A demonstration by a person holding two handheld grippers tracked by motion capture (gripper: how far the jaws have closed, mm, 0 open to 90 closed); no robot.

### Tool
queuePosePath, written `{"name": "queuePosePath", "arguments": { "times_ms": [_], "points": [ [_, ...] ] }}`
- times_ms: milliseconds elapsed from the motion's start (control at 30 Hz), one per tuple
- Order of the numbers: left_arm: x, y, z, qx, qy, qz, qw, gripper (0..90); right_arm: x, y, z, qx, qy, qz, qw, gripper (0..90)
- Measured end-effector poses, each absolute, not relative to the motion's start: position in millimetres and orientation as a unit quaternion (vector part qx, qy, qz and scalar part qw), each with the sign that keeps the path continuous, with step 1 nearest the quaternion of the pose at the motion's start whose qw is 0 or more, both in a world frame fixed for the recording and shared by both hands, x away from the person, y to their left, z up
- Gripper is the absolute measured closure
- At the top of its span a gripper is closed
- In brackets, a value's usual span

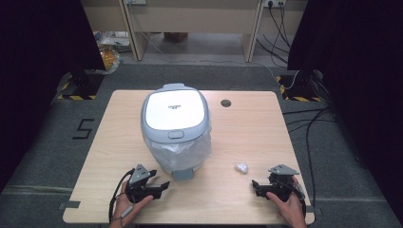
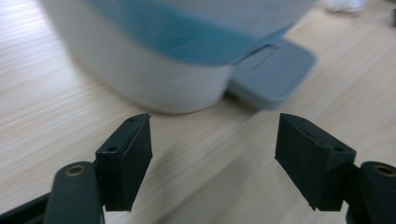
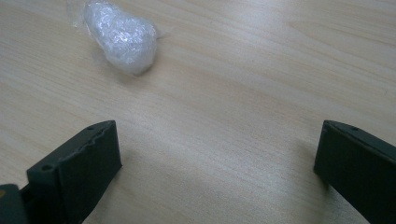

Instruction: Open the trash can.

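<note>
From above, a cooker sits mid-counter, a wad near right, both tools near; left tool gapes before the cooker; right tool gapes near the wad.

Light falls evenly from above on the pale wooden table, while the floor and curtains around it sink into darkness. The cooker's white lid glares softly. In the left gripper view the cooker beyond the jaws is blurred, the jaws sharper. In the right gripper view the crumpled plastic ball ahead of the left jaw glints, slightly soft, with faint shadows beside both jaws.
</note>
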State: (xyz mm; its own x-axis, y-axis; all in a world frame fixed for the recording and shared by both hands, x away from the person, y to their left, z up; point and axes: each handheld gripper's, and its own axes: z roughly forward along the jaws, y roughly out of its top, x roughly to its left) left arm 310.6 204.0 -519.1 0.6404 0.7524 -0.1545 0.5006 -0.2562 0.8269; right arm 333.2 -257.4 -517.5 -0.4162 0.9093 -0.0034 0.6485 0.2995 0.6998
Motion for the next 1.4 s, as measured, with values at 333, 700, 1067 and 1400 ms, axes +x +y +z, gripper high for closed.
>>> {"name": "queuePosePath", "arguments": {
  "times_ms": [333, 700, 1067, 1400],
  "points": [
    [302.5, 180.1, -512.3, 0.777, 0.363, 0.126, 0.499, 29.7, 333.4, -257.7, -517.5, 0.498, 0.78, 0.317, 0.205, 0.5],
    [304.8, 143.0, -507.7, 0.798, 0.318, 0.114, 0.5, 29.7, 333.5, -257.8, -517.5, 0.498, 0.781, 0.317, 0.205, 0.5],
    [314.4, 146.8, -514.8, 0.796, 0.314, 0.111, 0.506, 32.7, 333.5, -257.9, -517.5, 0.497, 0.781, 0.317, 0.205, 0.5],
    [308.2, 134.6, -516.7, 0.815, 0.295, 0.181, 0.464, 34.2, 333.4, -257.8, -517.5, 0.497, 0.781, 0.317, 0.205, 0.4]
  ]
}}
